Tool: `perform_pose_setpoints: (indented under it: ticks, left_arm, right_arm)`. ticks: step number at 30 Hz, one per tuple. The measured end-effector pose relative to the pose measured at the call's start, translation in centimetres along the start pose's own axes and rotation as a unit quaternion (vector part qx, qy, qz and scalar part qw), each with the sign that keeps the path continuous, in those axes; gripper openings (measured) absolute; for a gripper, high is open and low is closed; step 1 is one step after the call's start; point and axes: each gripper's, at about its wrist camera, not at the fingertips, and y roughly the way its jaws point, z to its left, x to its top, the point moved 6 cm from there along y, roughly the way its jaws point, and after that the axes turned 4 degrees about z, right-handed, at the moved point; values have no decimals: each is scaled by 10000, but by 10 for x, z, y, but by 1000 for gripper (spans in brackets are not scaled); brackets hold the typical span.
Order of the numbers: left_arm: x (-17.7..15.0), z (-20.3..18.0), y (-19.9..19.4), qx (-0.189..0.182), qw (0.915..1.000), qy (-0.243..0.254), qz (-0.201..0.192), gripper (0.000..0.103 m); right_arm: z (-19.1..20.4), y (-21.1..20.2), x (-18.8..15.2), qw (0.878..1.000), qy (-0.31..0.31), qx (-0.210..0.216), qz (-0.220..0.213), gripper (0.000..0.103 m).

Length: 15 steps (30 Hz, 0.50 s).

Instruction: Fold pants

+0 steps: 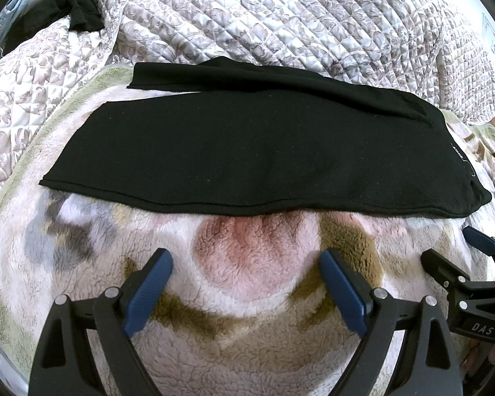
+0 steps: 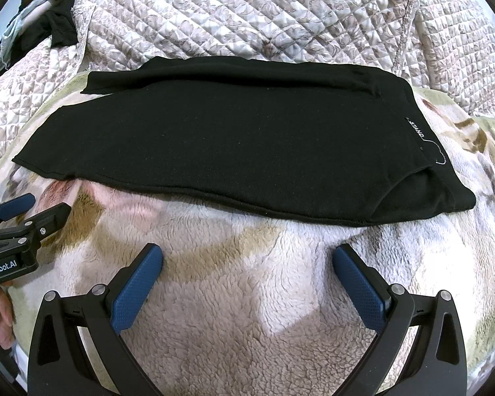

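A: Since both cams look forward: one pair of black pants (image 1: 247, 151) lies flat across mid-frame on the fleece blanket (image 1: 247, 297), just beyond both tools, touching neither.

B: Jaws?

A: Left gripper (image 1: 246, 267) spread, empty. Right gripper (image 2: 247, 262) spread, empty.

B: Hidden?

A: Waistband label (image 2: 416, 130) partly readable; dark clothing (image 1: 82, 10) in the upper left is cut off. Quilted bedspread (image 2: 247, 13) behind.
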Motion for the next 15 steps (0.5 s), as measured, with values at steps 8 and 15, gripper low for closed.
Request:
perform_pose_setpoints:
  ticks: [8, 15]
  left_arm:
    - [0, 0, 0, 1, 10000, 0, 0, 93]
    - [0, 0, 0, 0, 10000, -1, -1, 93]
  right_arm:
    - [0, 0, 0, 10000, 1, -1, -3, 103]
    - [0, 0, 0, 10000, 0, -4, -10, 103]
